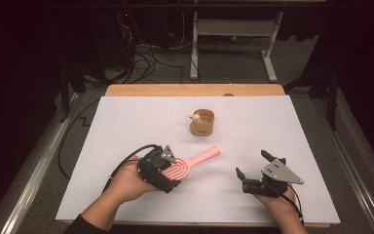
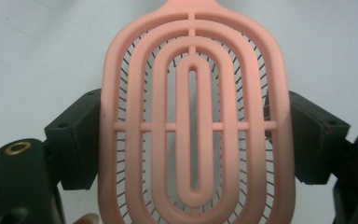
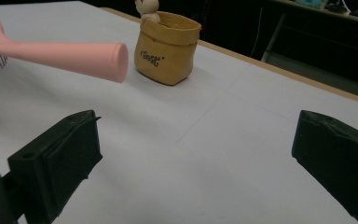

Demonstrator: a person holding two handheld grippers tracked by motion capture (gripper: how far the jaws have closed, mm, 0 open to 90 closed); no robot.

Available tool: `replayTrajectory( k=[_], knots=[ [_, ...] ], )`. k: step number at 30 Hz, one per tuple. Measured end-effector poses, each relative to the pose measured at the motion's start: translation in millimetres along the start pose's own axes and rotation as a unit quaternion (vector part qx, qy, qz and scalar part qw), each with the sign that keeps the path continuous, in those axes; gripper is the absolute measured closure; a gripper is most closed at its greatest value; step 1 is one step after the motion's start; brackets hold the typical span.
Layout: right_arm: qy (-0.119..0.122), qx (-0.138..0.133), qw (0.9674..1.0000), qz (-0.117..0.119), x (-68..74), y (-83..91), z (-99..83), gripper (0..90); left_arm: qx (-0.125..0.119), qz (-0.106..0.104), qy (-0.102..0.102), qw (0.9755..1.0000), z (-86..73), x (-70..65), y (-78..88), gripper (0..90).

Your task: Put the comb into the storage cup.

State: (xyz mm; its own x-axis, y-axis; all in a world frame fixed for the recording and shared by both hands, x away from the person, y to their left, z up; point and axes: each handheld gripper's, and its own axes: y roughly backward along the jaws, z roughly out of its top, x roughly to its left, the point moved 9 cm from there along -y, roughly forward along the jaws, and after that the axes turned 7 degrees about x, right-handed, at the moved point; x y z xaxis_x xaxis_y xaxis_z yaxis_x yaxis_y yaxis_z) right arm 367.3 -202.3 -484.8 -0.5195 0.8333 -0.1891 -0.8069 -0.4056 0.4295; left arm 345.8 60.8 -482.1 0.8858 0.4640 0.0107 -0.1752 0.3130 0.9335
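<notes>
A pink vented hairbrush (image 1: pixel 187 165) is held by its slotted head in my left gripper (image 1: pixel 168 171), handle pointing up and right toward the pot. In the left gripper view both black jaws press the sides of the brush head (image 2: pixel 193 121), bristles facing the table. My right gripper (image 1: pixel 253 165) stands open at the right, nothing between its jaws. A small tan pot (image 1: pixel 202 122) with a little figure in it sits mid-table; in the right gripper view the pot (image 3: pixel 168 46) is ahead, with the brush handle (image 3: pixel 70 58) coming in from the left.
The work surface is a white sheet (image 1: pixel 126 122) on a wooden table (image 1: pixel 195 89). Dark floor, cables and a desk frame (image 1: pixel 233 44) lie beyond the far edge.
</notes>
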Motion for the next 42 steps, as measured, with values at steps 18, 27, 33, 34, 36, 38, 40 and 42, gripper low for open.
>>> replayTrajectory(
  k=[18,27,33,34,36,38,40,42],
  knots=[
    [0.136,0.045,0.9895,-0.018,15.8,-15.7,-13.3,1.4,0.003,-0.018,-0.022,0.9996,33.2,-18.3,-19.3,18.3],
    [0.192,0.061,0.9792,-0.024,29.0,-20.1,-19.4,1.6,0.015,-0.023,-0.034,0.999,35.5,-28.0,-30.6,18.2],
    [0.231,0.064,0.9705,-0.03,37.4,-21.8,-18.3,2.8,0.019,-0.027,-0.039,0.9987,35.3,-32.5,-34.1,18.2],
    [0.235,0.066,0.9692,-0.03,38.8,-21.7,-18.4,2.9,0.018,-0.028,-0.037,0.9988,35.1,-33.2,-34.5,18.3],
    [0.247,0.066,0.9662,-0.031,42.0,-22.5,-17.8,3.3,0.018,-0.028,-0.039,0.9987,34.7,-33.6,-34.9,18.2],
    [0.256,0.07,0.9637,-0.033,43.9,-22.9,-17.7,3.7,0.019,-0.028,-0.04,0.9986,34.2,-33.8,-35.2,18.3],
    [0.262,0.07,0.962,-0.035,45.6,-23.6,-17.1,4.0,0.02,-0.026,-0.04,0.9986,33.8,-33.5,-35.1,18.2],
    [0.266,0.069,0.9609,-0.037,46.8,-24.2,-16.5,4.3,0.021,-0.025,-0.041,0.9986,33.5,-33.5,-35.0,18.2]
  ],
)
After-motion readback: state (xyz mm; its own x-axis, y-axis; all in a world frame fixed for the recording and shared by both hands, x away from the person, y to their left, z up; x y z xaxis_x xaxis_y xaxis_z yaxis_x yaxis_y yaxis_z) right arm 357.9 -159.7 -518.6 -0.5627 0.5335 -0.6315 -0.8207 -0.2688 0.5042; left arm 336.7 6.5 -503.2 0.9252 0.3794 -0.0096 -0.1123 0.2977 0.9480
